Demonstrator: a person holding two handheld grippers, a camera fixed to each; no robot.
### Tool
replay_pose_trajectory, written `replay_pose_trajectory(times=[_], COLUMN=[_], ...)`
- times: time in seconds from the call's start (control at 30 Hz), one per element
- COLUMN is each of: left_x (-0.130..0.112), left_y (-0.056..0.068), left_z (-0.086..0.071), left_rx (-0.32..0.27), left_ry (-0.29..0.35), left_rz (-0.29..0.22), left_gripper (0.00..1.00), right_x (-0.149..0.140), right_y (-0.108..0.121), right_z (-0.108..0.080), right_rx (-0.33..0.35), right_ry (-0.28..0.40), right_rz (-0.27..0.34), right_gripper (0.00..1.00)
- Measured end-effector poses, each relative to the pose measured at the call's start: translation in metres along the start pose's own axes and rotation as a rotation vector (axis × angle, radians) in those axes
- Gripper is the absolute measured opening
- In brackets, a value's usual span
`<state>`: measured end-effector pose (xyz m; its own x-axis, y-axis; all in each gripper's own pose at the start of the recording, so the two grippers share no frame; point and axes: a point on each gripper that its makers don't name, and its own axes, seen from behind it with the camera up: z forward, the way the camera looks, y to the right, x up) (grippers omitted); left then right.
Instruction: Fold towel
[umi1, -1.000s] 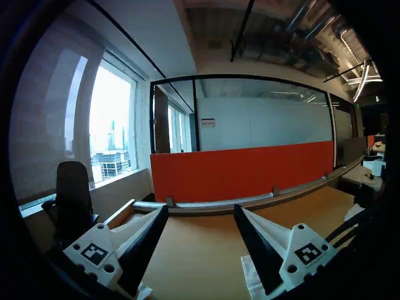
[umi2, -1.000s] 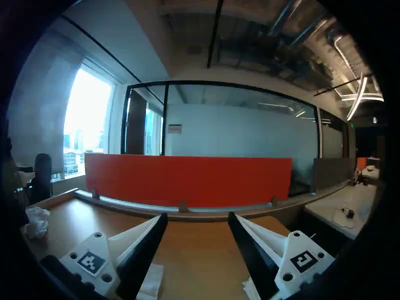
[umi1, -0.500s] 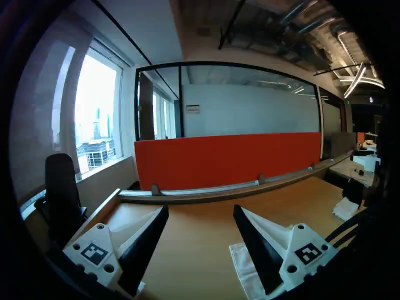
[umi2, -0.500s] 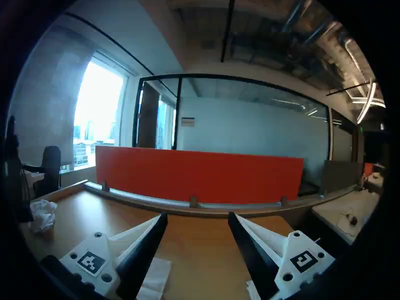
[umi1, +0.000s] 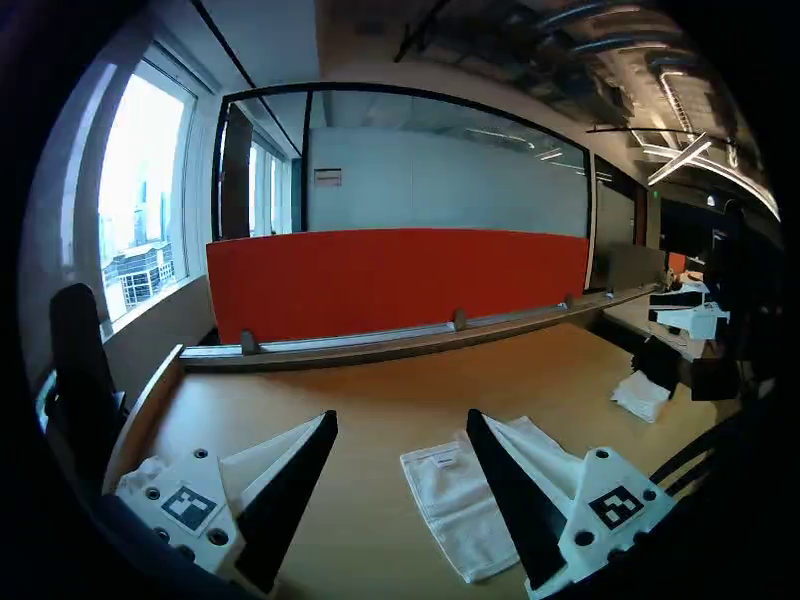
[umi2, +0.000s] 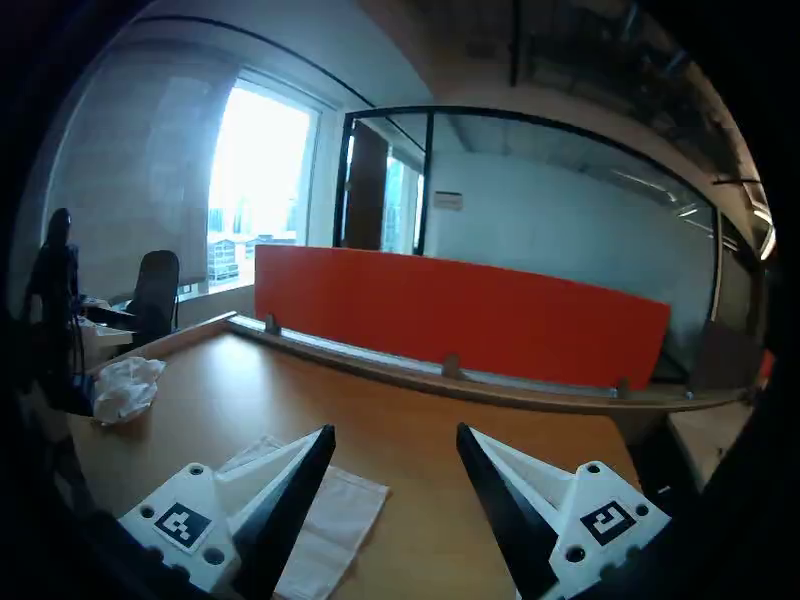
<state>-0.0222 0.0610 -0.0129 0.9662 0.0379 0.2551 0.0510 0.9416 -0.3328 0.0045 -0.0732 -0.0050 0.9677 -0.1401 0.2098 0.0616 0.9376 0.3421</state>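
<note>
Both claws are spread wide and hold nothing. The left claw (umi1: 400, 415) and the right claw (umi2: 395, 430) each hang above the broad tan wooden surface (umi1: 400, 385), which has a long orange partition panel (umi1: 400, 275) along its far edge.

In the left gripper view, the flat white rectangular towel (umi1: 450, 490) lies spread on the near part of the surface, partly under that claw's right finger. In the right gripper view it lies under the left finger. No fold has been made yet. A small crumpled white cloth (umi2: 125, 388) sits well apart, towards the window side.

The likely trouble is the pick-up. The towel is thin and lies flat on a smooth, hard top, so closing fingers may skate over it or push it into a bunch. If the two claws take uneven corners, the fold will probably come out crooked.
</note>
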Motion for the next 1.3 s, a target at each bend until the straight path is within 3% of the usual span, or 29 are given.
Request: replay_pose_trajectory(times=[0.5,0.97,1.3], left_x=[-0.034,-0.063,-0.107], left_y=[0.026,0.039,0.055], left_z=[0.004,0.010,0.016], left_rx=[-0.104,-0.153,-0.191], left_ry=[-0.092,-0.150,-0.219], left_rz=[0.087,0.117,0.138], left_gripper=[0.96,0.96,0.96], right_x=[-0.026,-0.066,-0.107], right_y=[-0.029,-0.046,-0.060], right_z=[0.004,0.001,0.006], right_rx=[0.107,0.168,0.207], right_ry=[-0.079,-0.180,-0.245], right_rz=[-0.036,-0.077,-0.065], right_gripper=[0.94,0.94,0.94])
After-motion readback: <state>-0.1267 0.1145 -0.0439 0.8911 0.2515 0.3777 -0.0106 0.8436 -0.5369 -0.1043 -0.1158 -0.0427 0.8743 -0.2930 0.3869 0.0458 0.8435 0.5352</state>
